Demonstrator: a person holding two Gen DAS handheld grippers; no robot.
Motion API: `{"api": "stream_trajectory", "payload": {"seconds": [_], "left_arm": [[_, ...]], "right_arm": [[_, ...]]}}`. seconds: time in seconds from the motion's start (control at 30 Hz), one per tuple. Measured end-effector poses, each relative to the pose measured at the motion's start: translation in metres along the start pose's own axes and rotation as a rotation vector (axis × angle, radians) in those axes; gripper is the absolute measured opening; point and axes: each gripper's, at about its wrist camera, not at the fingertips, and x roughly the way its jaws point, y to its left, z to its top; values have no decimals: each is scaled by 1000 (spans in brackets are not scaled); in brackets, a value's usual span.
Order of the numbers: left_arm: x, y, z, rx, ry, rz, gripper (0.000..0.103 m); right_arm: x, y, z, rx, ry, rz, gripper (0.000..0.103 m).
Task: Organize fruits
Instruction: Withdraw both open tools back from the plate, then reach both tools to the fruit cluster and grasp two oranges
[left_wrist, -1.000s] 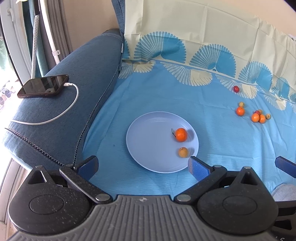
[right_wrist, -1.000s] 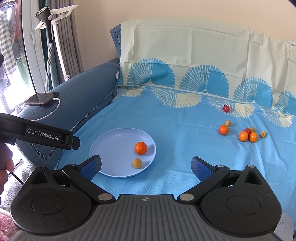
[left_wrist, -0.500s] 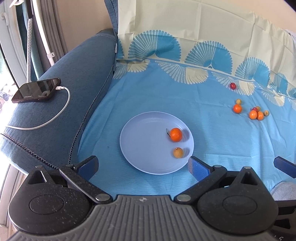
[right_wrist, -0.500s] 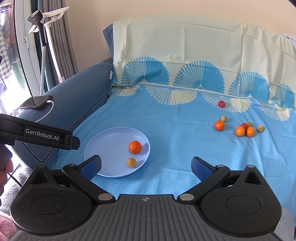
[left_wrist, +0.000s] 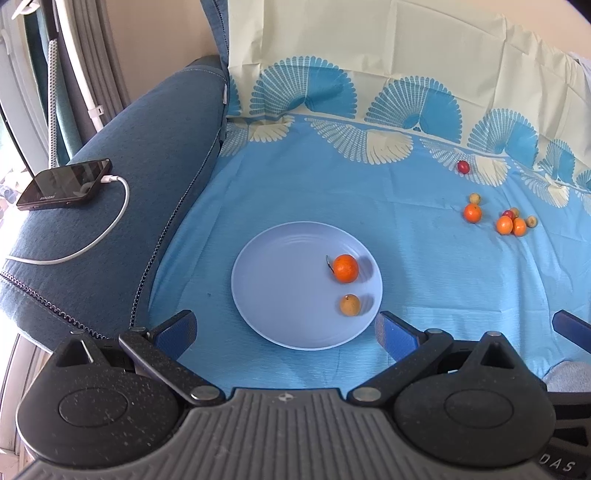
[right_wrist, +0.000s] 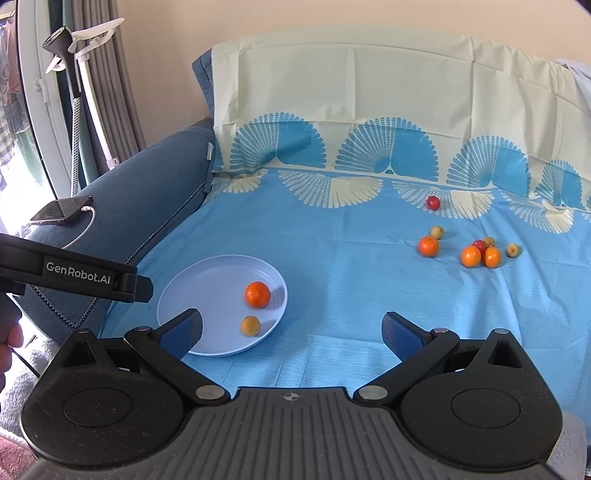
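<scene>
A pale blue plate (left_wrist: 280, 288) (right_wrist: 199, 291) lies on the blue sheet and holds an orange mandarin (left_wrist: 345, 268) (right_wrist: 257, 294) and a small yellow fruit (left_wrist: 349, 305) (right_wrist: 250, 326). Far to the right lies a loose group of fruit: a mandarin (left_wrist: 472, 213) (right_wrist: 428, 246), two more oranges (left_wrist: 504, 225) (right_wrist: 471, 256), small yellow ones and a red fruit (left_wrist: 463, 167) (right_wrist: 433, 202). My left gripper (left_wrist: 286, 328) stands open just in front of the plate, empty. My right gripper (right_wrist: 291, 328) is open and empty, right of the plate.
A blue sofa armrest (left_wrist: 140, 177) on the left carries a phone (left_wrist: 64, 183) on a white charging cable (left_wrist: 99, 236). A cream and blue patterned cloth (right_wrist: 369, 110) covers the backrest. The left gripper's body (right_wrist: 74, 275) crosses the right wrist view at the left.
Both grippers have pulled back slightly and drifted; the plate and fruit sit a little further left in view. No fruit has moved. Both stay open.
</scene>
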Motion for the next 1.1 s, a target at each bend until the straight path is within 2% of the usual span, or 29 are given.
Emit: {"api": "stream_trajectory", "payload": {"seconds": [0.33, 0.5, 0.67, 0.93, 1.1], "left_arm": [[4, -28, 7, 51, 3, -13, 103], [18, -58, 19, 89, 38, -48, 103], [40, -103, 33, 148, 52, -66, 103], [113, -196, 74, 276, 47, -108, 103], [178, -259, 106, 311, 54, -127, 103]], "right_arm": [[-3, -29, 1, 57, -30, -53, 102], [-10, -62, 0, 97, -72, -144, 102], [-6, -113, -6, 177, -79, -247, 102], [42, -204, -4, 285, -96, -423, 102], [104, -242, 7, 220, -102, -445, 102]]}}
